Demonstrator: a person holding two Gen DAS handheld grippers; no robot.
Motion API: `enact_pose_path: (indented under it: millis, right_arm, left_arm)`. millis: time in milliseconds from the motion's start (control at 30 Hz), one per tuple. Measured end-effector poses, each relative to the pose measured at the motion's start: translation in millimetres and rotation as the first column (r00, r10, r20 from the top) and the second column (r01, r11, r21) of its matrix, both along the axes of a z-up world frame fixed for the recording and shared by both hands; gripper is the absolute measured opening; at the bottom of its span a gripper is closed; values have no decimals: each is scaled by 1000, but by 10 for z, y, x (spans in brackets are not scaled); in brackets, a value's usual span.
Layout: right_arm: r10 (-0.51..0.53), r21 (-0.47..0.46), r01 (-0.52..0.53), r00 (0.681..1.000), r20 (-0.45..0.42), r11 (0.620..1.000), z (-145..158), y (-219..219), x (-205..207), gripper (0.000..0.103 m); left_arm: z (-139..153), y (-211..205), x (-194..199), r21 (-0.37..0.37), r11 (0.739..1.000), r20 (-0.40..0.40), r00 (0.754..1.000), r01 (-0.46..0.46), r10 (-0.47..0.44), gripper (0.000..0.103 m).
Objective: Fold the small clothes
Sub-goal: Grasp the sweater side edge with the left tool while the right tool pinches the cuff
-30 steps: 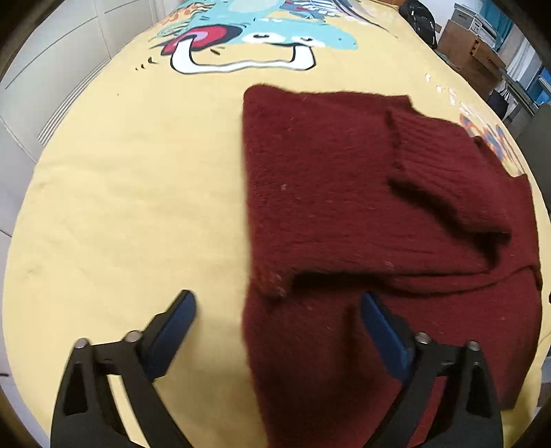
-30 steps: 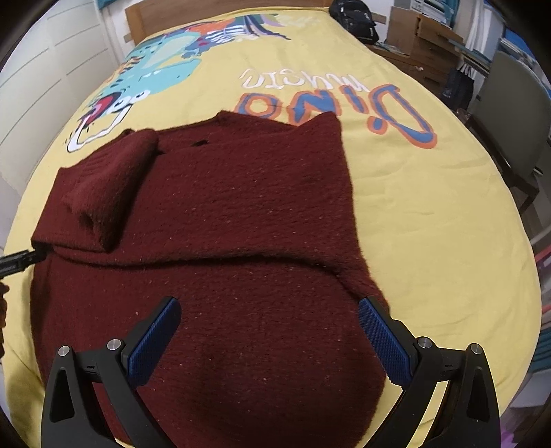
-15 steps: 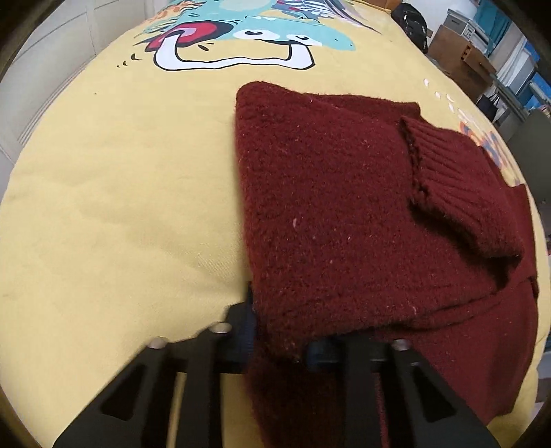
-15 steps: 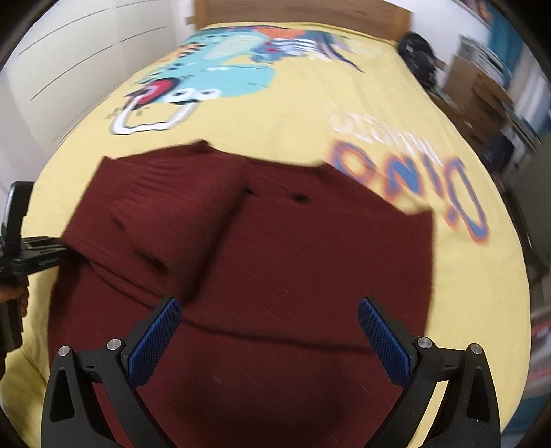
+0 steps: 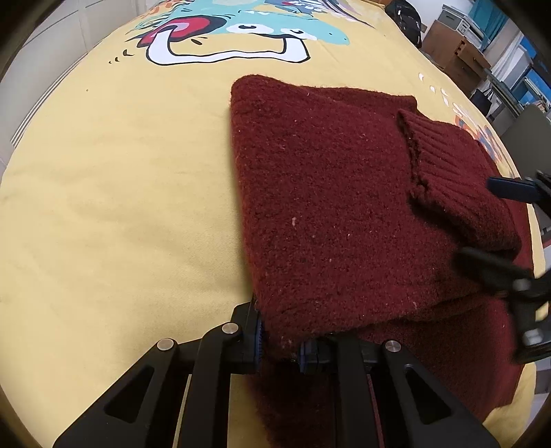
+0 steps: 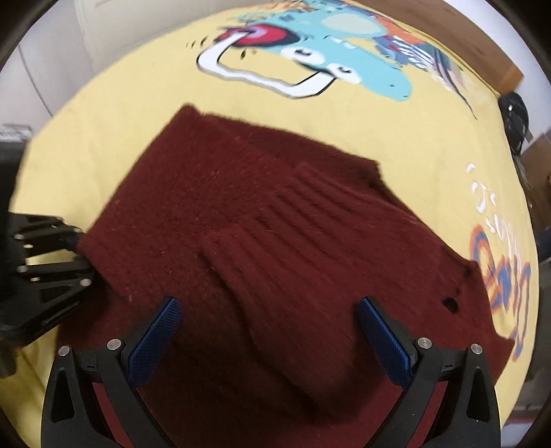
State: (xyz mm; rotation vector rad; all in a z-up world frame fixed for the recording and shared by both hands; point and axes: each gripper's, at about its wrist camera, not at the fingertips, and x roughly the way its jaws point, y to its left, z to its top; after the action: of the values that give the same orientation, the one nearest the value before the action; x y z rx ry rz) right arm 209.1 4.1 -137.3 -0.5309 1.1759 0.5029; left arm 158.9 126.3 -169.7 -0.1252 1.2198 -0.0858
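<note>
A dark red knit sweater [image 5: 330,213] lies partly folded on a yellow bedspread [image 5: 120,193], a ribbed sleeve [image 5: 451,179] laid across it. My left gripper [image 5: 279,344] is shut on the near corner of the folded layer. It also shows at the left edge of the right wrist view [image 6: 82,256], pinching that corner. My right gripper [image 6: 272,337] is open and empty, hovering over the sweater [image 6: 282,241] with the sleeve between its blue pads. It appears blurred at the right of the left wrist view [image 5: 496,227].
The bedspread carries a cartoon dinosaur print [image 5: 241,31] and orange lettering [image 6: 499,272]. White cupboard doors [image 5: 38,38] stand to the left. A black bag [image 6: 515,117], wooden furniture [image 5: 454,51] and a chair [image 5: 530,134] stand beyond the bed's far right.
My left gripper moved in and shut on the sweater's folded corner. My right gripper swung left over the sleeve, staying open.
</note>
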Motion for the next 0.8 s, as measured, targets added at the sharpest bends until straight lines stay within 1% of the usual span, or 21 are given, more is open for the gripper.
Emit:
enact_pose_path:
  millis: [33, 67, 133, 167, 200, 267, 400, 500, 567, 633, 667, 800]
  right_arm:
    - [3, -11, -3, 1000, 1, 1000, -39, 25, 8, 100]
    - [4, -18, -4, 1000, 0, 1000, -71, 39, 18, 94]
    - [-12, -32, 12, 1000, 3, 999, -95, 40, 39, 68]
    - [-23, -38, 23, 1000, 11, 999, -66, 17, 57, 45]
    - [-30, -26, 30, 999, 13, 999, -19, -27, 76, 31]
    - [-49, 5, 49, 999, 18, 999, 91, -140, 101, 16]
    - [-149, 132, 143, 988, 35, 981, 433, -578, 127, 14]
    - [-225, 182, 212, 973, 54, 960, 643, -964, 101, 14]
    - [-278, 196, 261, 958, 66, 945, 737, -1217, 60, 12]
    - [-339, 213, 319, 939, 61, 923, 789, -1509, 24, 12]
    - [-360, 219, 341, 931, 53, 914, 795, -1626, 15, 12]
    - [-437, 246, 427, 899, -12, 870, 674, -2080, -57, 11]
  left_arm:
    - [-1, 0, 5, -1, 1000, -2, 1000, 0, 0, 13]
    - [0, 6, -2, -4, 1000, -3, 1000, -1, 1, 13]
    - [-2, 35, -21, -13, 1000, -5, 1000, -4, 4, 13]
    - [-6, 39, -20, -15, 1000, -5, 1000, -5, 5, 13]
    - [-4, 41, -26, -14, 1000, -3, 1000, -5, 5, 13]
    - [4, 42, -36, -14, 1000, -1, 1000, -6, 6, 13]
    - [11, 38, -35, -13, 1000, 0, 1000, -7, 7, 13]
    - [55, 36, -69, -12, 1000, 1, 1000, -3, 3, 13]
    - [53, -19, -57, -7, 1000, -1, 1000, -3, 3, 13]
    - [64, -52, -79, 6, 1000, 1, 1000, 4, -4, 13]
    - [74, -67, -95, -37, 998, 32, 999, 45, -44, 12]
    - [100, -104, -125, -9, 999, 36, 998, 49, -49, 12]
